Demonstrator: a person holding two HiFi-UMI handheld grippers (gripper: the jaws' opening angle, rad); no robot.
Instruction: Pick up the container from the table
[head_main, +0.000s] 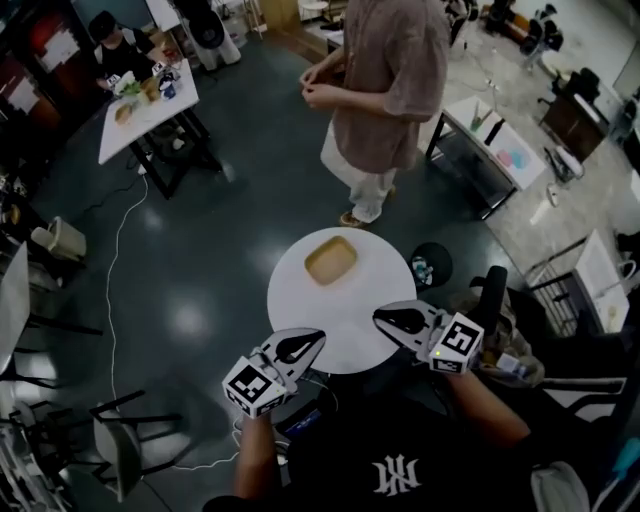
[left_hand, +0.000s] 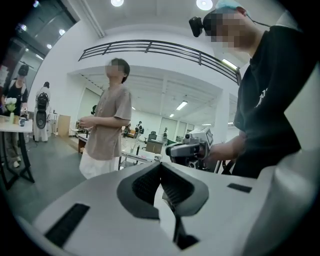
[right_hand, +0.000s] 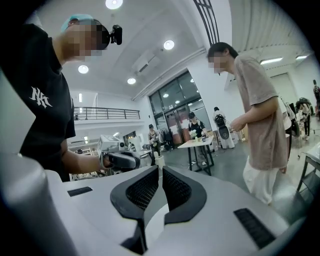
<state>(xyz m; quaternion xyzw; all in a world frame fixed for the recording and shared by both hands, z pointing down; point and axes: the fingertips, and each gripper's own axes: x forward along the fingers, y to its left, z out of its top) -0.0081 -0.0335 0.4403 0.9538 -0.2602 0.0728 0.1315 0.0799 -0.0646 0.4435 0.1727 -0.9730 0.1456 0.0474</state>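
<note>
Your left gripper (head_main: 303, 346) is at the lower centre of the head view. Its tips overlap the near left edge of the round white table (head_main: 298, 300), and it angles toward the upper right of the frame. In the left gripper view its two dark pads are pressed together with nothing between them.

Your right gripper (head_main: 392, 320) is just right of centre, over the table's near right edge, and points toward the left of the frame. In the right gripper view its jaws are also closed together and empty. Each gripper shows up in the other's view, so the two roughly face one another, near but apart.

The container (head_main: 331, 260), a shallow tan rectangular tray, lies flat on the far half of the table, slightly above centre in the head view, apart from both grippers and touched by neither.

A person in a tan shirt (head_main: 385, 80) stands beyond the table at the upper centre.
</note>
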